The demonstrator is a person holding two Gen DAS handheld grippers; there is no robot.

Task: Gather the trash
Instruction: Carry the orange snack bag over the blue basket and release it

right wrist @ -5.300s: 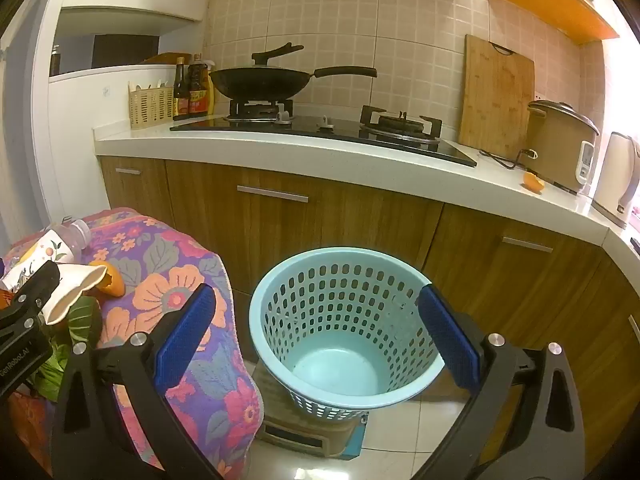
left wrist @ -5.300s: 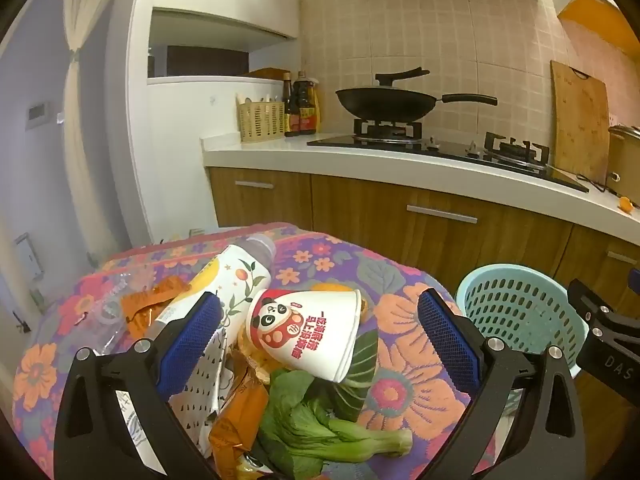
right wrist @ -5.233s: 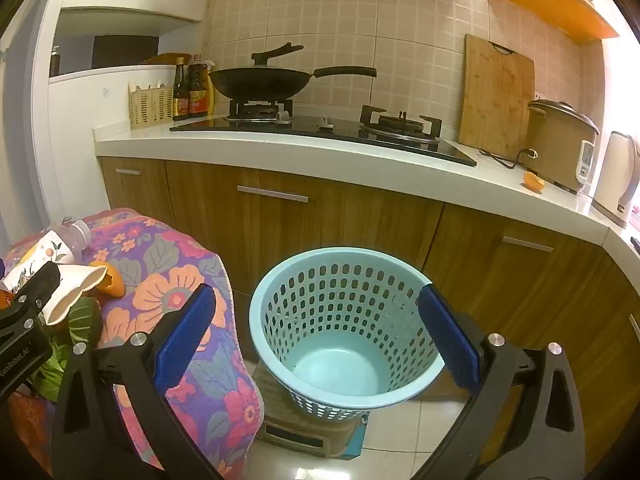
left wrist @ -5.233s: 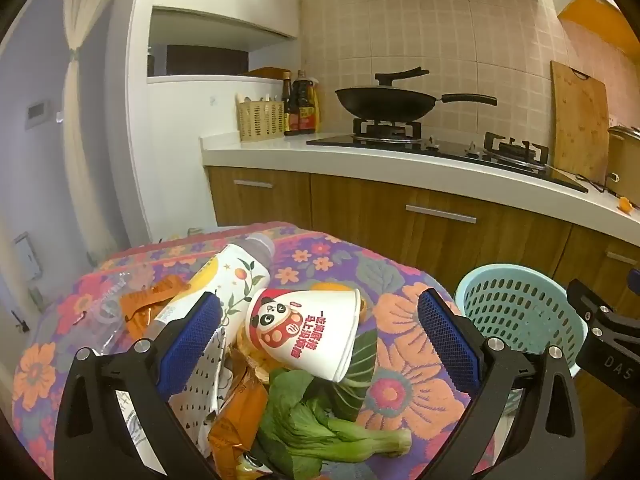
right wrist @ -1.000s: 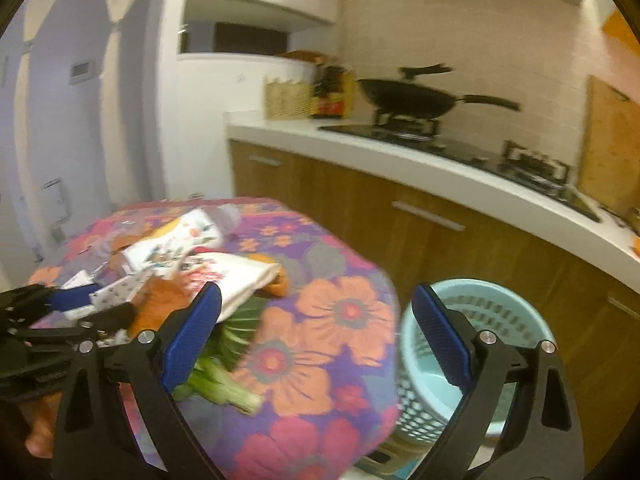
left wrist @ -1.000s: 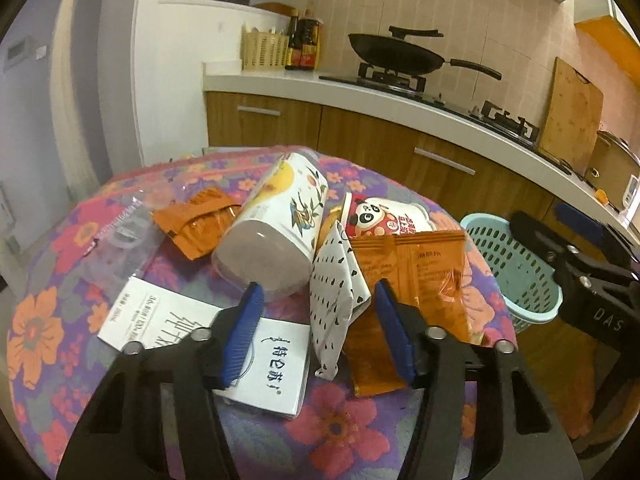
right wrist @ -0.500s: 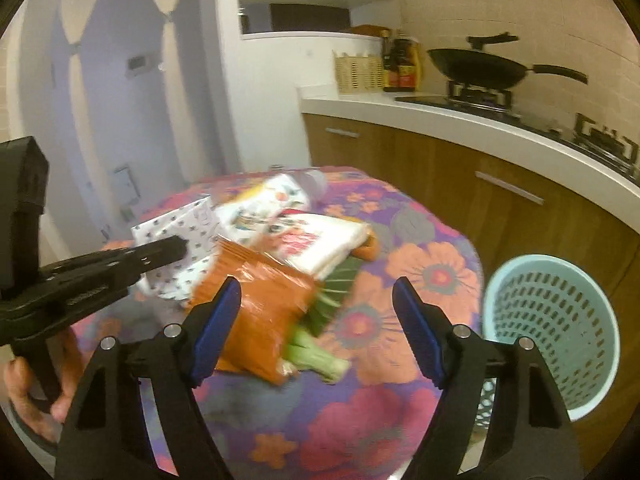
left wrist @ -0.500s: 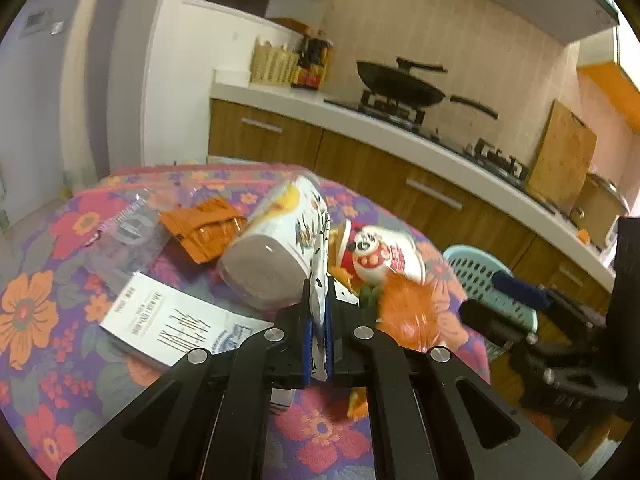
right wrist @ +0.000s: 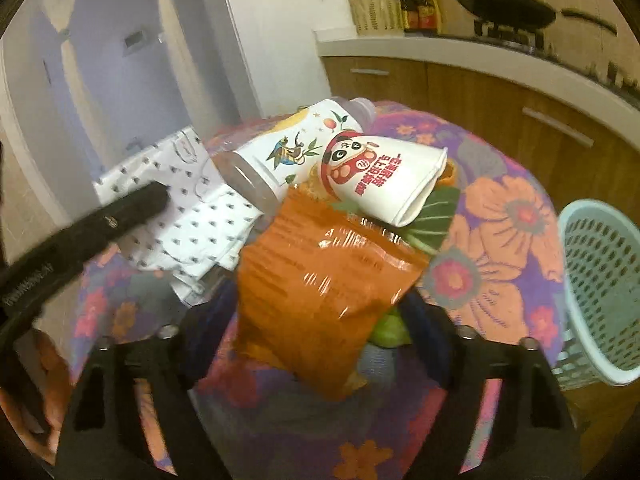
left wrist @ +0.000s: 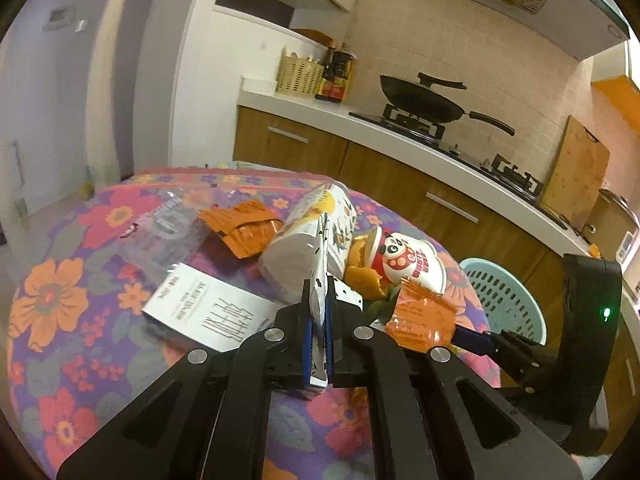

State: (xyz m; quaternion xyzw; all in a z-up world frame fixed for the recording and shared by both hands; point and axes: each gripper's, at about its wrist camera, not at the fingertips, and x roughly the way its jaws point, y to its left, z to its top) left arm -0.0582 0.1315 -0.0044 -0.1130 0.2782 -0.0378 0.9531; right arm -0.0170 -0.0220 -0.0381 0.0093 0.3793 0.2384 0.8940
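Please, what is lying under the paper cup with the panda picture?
Under the panda cup a green leafy vegetable and a piece of orange peel show. The orange snack bag covers the rest of the vegetable, so anything else beneath stays hidden.

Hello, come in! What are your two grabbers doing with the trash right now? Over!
Left gripper shut on spotted paper bag. Right gripper closing around orange wrapper. Basket beside table, path clear.

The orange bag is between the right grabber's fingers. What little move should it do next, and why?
Probably finish squeezing shut. The right gripper is closing with the orange snack bag between its fingers, but the pads don't seem to press it yet. The left gripper is already clamped on the dotted white wrapper. Then both can go to the blue basket.
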